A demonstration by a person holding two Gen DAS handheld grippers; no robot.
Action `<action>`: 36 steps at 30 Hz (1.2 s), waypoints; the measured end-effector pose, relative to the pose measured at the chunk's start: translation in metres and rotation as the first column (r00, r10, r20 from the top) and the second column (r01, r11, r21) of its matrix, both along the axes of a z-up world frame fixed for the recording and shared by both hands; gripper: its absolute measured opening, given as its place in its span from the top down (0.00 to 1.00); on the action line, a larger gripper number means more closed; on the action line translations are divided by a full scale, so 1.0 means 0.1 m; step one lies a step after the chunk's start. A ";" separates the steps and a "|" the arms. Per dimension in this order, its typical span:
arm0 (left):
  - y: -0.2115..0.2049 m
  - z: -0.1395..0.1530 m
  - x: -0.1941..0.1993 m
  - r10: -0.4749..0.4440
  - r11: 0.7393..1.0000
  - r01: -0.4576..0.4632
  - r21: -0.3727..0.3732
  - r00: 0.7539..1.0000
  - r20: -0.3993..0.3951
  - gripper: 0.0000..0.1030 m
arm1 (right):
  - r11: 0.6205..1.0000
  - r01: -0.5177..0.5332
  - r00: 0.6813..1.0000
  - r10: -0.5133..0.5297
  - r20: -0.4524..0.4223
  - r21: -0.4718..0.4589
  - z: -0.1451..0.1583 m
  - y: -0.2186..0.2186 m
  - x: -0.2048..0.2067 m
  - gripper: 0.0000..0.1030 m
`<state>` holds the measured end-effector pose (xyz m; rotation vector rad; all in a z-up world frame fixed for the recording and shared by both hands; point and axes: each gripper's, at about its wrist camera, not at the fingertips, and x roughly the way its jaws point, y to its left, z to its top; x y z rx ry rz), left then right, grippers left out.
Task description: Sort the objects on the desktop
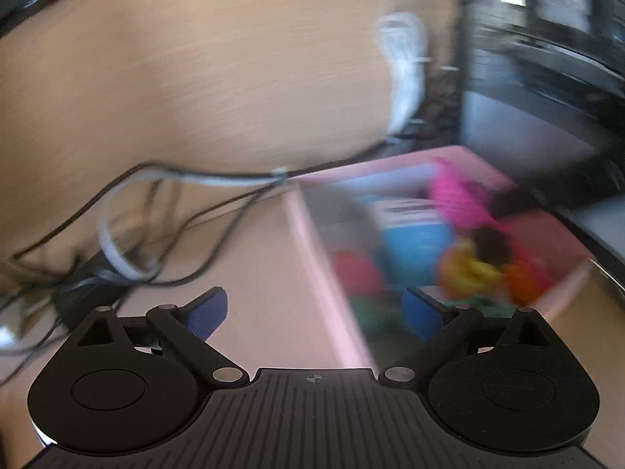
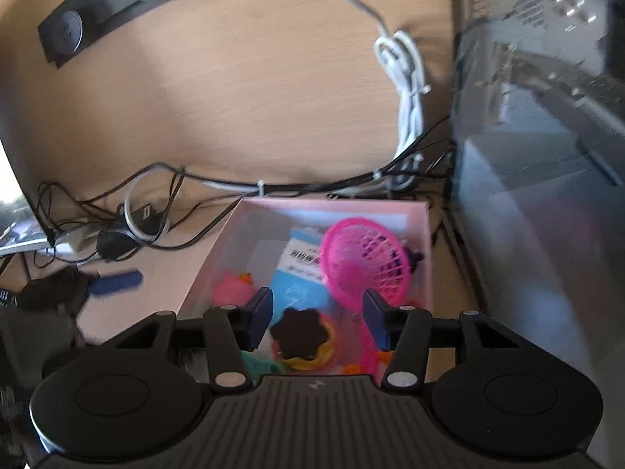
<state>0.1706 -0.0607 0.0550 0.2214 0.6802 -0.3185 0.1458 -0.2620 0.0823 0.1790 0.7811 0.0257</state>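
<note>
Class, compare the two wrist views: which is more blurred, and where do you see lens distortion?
Left wrist view: heavy motion smear; the pink box and its contents are streaks of colour, while the left gripper stays sharp. Right wrist view: milder blur; the pink fan and the print on the blue packet remain recognisable. In both, the fisheye bows the wooden desk edges.

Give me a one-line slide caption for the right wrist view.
Right gripper hovers open over a pink box holding a pink fan, blue packet and small toys.
</note>
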 end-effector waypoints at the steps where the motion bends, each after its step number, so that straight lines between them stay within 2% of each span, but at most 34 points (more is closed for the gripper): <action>1: 0.09 0.01 0.03 0.024 1.000 -0.024 -0.020 1.000 -0.011 0.04 | 1.000 -0.006 1.000 0.006 -0.014 -0.001 -0.05 0.03 0.04 0.51; 4: 0.22 0.04 0.05 0.049 0.997 -0.050 -0.059 0.999 -0.024 0.03 | 0.999 -0.025 0.997 0.024 -0.075 -0.023 -0.24 0.13 0.16 0.51; 5: 0.25 0.03 0.03 0.049 0.996 -0.052 -0.068 0.998 -0.036 0.03 | 0.999 -0.026 0.995 0.023 -0.093 -0.034 -0.30 0.16 0.20 0.59; 7: 0.27 0.03 -0.01 0.040 0.996 -0.043 -0.078 0.998 -0.047 0.03 | 0.998 -0.028 0.993 0.021 -0.117 -0.055 -0.37 0.21 0.26 0.59; 14: 0.31 0.03 -0.16 0.051 0.985 -0.068 -0.157 0.992 -0.113 0.03 | 0.993 -0.083 0.996 0.079 -0.042 -0.088 -0.06 0.39 0.50 0.59; 16: 0.29 0.02 -0.20 0.045 0.985 -0.064 -0.158 0.992 -0.119 0.03 | 0.994 -0.078 0.997 0.078 -0.010 -0.072 0.04 0.41 0.67 0.58; 17: 0.27 0.02 -0.22 0.042 0.986 -0.060 -0.155 0.992 -0.118 0.03 | 0.996 -0.073 0.997 0.073 -0.010 -0.051 0.07 0.42 0.77 0.53; 19: 0.26 0.04 -0.27 0.037 0.987 -0.055 -0.152 0.992 -0.117 0.03 | 0.997 -0.070 0.997 0.069 -0.022 -0.040 0.11 0.43 0.88 0.52; 23: 0.31 0.03 -0.34 0.047 0.984 -0.068 -0.162 0.990 -0.129 0.03 | 0.981 -0.169 0.985 0.166 -0.044 -0.091 0.14 0.53 0.73 0.46; 25: 0.31 0.02 -0.36 0.053 0.983 -0.076 -0.164 0.989 -0.140 0.03 | 0.971 -0.212 0.975 0.203 -0.092 -0.107 0.04 0.56 0.58 0.46; 29: 0.28 0.02 -0.42 0.050 0.984 -0.074 -0.164 0.988 -0.146 0.03 | 0.961 -0.264 0.952 0.246 -0.183 -0.082 -0.19 0.57 0.34 0.46; 33: 0.25 0.04 -0.49 0.047 0.986 -0.069 -0.152 0.988 -0.147 0.03 | 0.962 -0.250 0.950 0.222 -0.219 -0.110 -0.35 0.62 0.31 0.54; 35: 0.26 0.06 -0.55 0.047 0.987 -0.067 -0.144 0.989 -0.142 0.03 | 0.968 -0.235 0.954 0.213 -0.211 -0.086 -0.34 0.57 0.34 0.66; 36: 0.28 0.07 -0.58 0.049 0.988 -0.069 -0.140 0.989 -0.141 0.03 | 0.970 -0.227 0.957 0.206 -0.205 -0.087 -0.32 0.54 0.35 0.68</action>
